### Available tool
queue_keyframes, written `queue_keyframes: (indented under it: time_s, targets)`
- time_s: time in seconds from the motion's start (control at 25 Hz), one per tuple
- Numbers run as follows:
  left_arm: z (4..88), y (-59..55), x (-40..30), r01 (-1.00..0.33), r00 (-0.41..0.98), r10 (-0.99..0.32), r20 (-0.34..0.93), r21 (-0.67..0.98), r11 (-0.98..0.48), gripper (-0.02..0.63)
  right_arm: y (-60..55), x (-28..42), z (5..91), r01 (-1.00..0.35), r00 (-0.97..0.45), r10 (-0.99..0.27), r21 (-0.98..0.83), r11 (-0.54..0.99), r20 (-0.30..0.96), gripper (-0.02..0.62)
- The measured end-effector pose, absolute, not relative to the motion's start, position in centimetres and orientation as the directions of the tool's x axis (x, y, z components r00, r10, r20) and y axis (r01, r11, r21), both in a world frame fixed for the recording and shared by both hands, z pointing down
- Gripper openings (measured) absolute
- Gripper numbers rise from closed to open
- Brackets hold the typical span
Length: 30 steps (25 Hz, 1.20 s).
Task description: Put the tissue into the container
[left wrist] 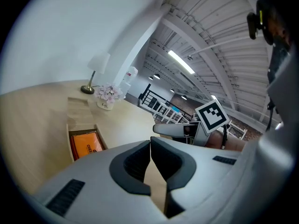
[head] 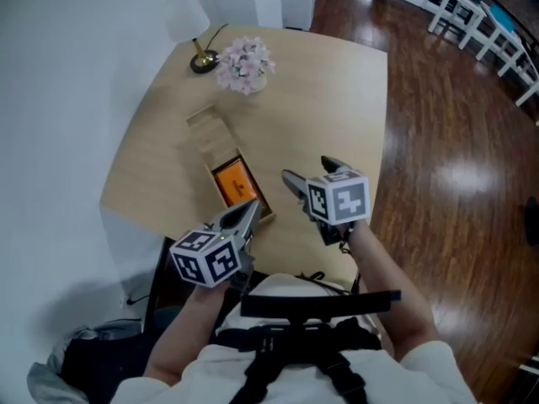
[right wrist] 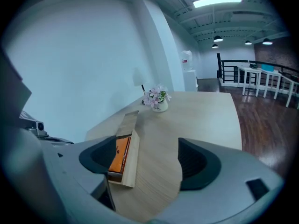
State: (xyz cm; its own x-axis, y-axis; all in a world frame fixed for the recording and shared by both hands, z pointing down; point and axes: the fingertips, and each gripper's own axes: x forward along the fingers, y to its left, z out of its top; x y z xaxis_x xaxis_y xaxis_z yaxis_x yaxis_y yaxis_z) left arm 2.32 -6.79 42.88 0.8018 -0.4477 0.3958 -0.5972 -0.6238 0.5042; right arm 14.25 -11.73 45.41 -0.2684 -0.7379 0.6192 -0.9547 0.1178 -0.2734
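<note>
Claw state: left claw (left wrist: 150,143) was pressed together with nothing in it; right claw (right wrist: 148,160) was spread wide, also empty. Both hung over the near edge of the light wooden table (head: 328,91), clear of everything.

Just beyond the left claw (head: 249,210) sat the long pale wooden box (head: 206,172). An orange rectangular pack (head: 234,183), most likely the tissue, already lay flat in its near half. A pale wooden panel (head: 209,131) covered the far half; looked like a sliding lid, not certain.

Judgement: placement looked done or nearly so. If the pack needs seating, press its middle lightly with the closed left claw and brace the box wall with the right claw (head: 310,173) so the box doesn't skate. If the panel is a lid, push it along its length, not down.

View differences:
- Left gripper view: dark print on the pack (left wrist: 86,143), too small to read fully, plus the right claw's marker cube (left wrist: 212,118).
- Right gripper view: the box's side wall (right wrist: 131,157), with the pack (right wrist: 120,153) sitting below the rim.
- Head view only: both forearms, the dark wood floor (head: 455,141), and the pink flower bunch in a small white pot (head: 244,64), well apart at the far edge.
</note>
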Motion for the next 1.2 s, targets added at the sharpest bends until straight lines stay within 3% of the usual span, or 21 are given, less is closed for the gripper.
queue_keyframes:
  time_s: [1.2]
  targets:
    - [40.7, -1.0, 3.1, -0.505, 0.847, -0.317, 0.426, 0.459, -0.731, -0.005, -0.9, 17.4, 42.3, -0.952, -0.217, -0.805, -0.303, 0.049, 0.552, 0.422]
